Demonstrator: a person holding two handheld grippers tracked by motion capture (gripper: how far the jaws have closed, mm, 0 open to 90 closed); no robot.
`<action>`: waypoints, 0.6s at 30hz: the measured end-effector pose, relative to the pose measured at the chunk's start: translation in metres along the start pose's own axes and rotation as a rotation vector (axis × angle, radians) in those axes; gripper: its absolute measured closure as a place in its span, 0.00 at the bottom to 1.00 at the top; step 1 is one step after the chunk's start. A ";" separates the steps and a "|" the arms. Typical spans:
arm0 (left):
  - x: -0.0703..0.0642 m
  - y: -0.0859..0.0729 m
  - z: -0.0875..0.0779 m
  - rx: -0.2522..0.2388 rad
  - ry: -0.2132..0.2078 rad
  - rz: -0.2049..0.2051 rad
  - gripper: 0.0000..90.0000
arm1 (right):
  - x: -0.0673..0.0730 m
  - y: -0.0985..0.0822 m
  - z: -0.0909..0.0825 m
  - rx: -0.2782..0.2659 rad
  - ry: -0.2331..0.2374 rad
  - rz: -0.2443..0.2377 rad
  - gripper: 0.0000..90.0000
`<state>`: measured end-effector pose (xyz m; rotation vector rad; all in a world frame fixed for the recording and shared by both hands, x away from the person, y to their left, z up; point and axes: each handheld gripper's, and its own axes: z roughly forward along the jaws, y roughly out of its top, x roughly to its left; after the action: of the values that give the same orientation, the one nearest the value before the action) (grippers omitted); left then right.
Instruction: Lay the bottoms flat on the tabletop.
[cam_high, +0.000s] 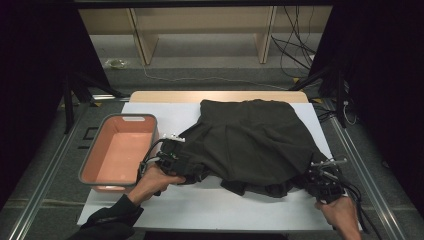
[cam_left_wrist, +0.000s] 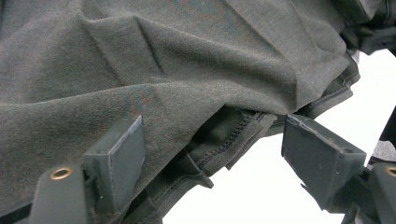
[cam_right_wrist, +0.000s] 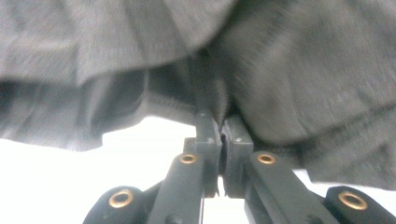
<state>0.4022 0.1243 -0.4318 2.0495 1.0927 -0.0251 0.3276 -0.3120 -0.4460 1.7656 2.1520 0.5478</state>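
A dark olive garment (cam_high: 250, 140) lies spread and rumpled on the white sheet (cam_high: 200, 205) over the table. At its lower left edge, my left gripper (cam_high: 191, 173) stands open. In the left gripper view the stitched hem (cam_left_wrist: 224, 140) hangs between the wide-apart jaws of my left gripper (cam_left_wrist: 212, 135), and cloth is draped over the left finger (cam_left_wrist: 126, 154). My right gripper (cam_high: 309, 179) is at the lower right corner of the garment. In the right gripper view my right gripper (cam_right_wrist: 219, 122) is shut, with a fold of the garment (cam_right_wrist: 303, 84) pinched between its pads.
A salmon-coloured bin with a grey rim (cam_high: 93, 156) stands at the left of the table, close to my left hand. Bare white sheet runs along the front edge. Metal rails (cam_high: 45, 185) flank the table, and cables (cam_high: 295, 50) lie on the floor beyond.
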 end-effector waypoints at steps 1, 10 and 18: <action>0.000 0.000 0.000 -0.002 0.001 -0.003 0.24 | 0.001 -0.004 -0.003 0.001 0.012 -0.005 0.97; -0.001 0.000 0.002 0.001 0.004 -0.001 0.24 | 0.000 -0.021 -0.009 0.044 0.054 -0.008 0.85; -0.001 0.000 0.004 0.007 0.003 0.008 0.24 | 0.006 -0.008 -0.009 -0.002 0.049 -0.035 0.74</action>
<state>0.4026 0.1210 -0.4338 2.0606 1.0881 -0.0215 0.3152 -0.3087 -0.4423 1.7274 2.2102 0.5898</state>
